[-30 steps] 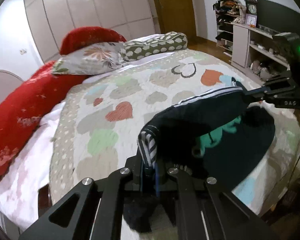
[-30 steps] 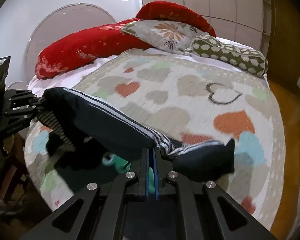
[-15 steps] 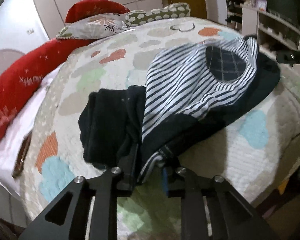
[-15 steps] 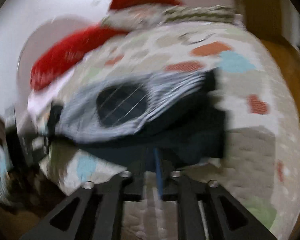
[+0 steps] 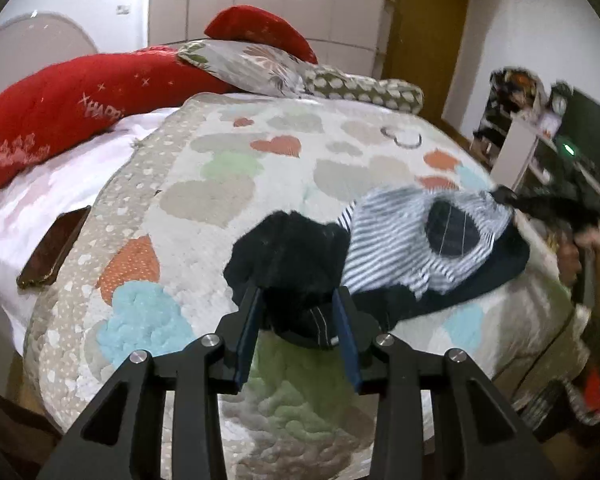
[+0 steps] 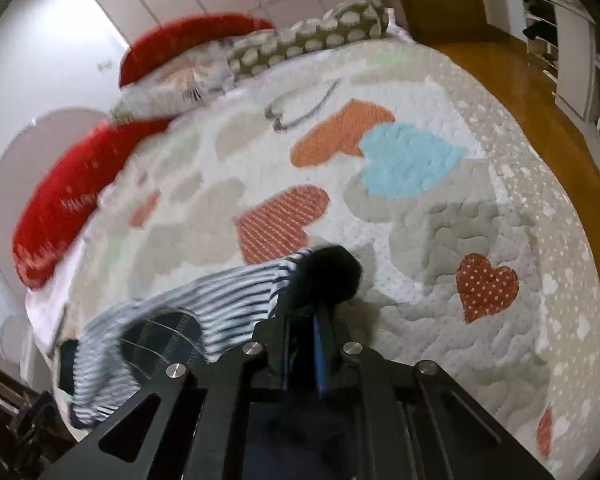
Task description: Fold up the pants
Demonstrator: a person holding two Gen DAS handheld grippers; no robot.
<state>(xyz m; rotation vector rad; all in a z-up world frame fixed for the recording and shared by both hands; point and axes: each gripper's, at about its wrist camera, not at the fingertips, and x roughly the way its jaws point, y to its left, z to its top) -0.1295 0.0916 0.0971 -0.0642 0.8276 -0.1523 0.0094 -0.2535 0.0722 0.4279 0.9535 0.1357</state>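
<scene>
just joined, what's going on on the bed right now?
A person is folding dark pants with a striped lining on the heart-patterned quilt, a handheld gripper in each hand. The left gripper is opening, with a bunched dark end of the pants between its fingers but no longer pinched. The right gripper is closing at the other end, dark fabric bunched at its tips. The pants lie crumpled, lining side up.

Each claw is matte black with blue pads, triangular cut-outs and silver screws.
</scene>
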